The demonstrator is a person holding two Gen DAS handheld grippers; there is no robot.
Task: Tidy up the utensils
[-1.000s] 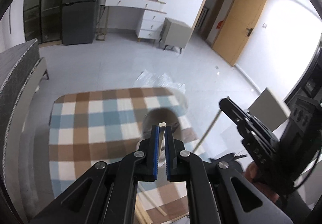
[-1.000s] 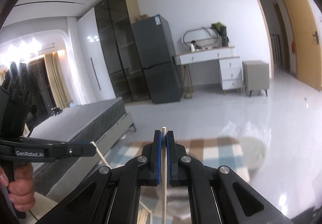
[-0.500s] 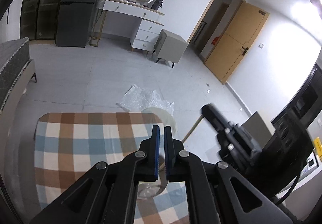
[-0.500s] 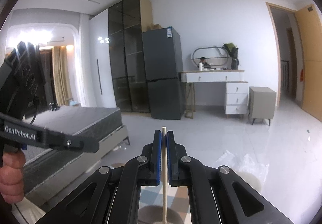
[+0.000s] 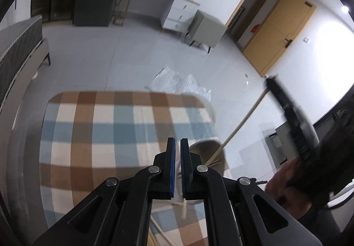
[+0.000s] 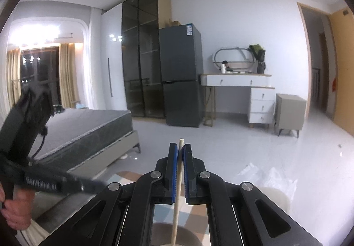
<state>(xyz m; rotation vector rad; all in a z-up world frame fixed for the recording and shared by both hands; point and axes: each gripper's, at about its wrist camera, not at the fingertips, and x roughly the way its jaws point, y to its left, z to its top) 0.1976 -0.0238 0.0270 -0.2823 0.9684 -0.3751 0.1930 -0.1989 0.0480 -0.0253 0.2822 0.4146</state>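
Right gripper (image 6: 180, 153): clamped on 1 pale wooden chopstick (image 6: 177, 201), whose tip pokes just above the blue pads.
Chopstick: slants down from the jaws into a round brown cup (image 5: 210, 153) at the table's near right corner.
Left gripper (image 5: 177, 148): jaws drawn together, nothing visible between the pads; it hangs over the checked cloth (image 5: 115, 135), just left of the cup.
Cup: holds the chopstick's lower end.
Table: 2 more sticks (image 5: 177, 208) lie below the left jaws, partly hidden.
Floor: crumpled clear plastic (image 5: 181, 82) lies beyond the table.
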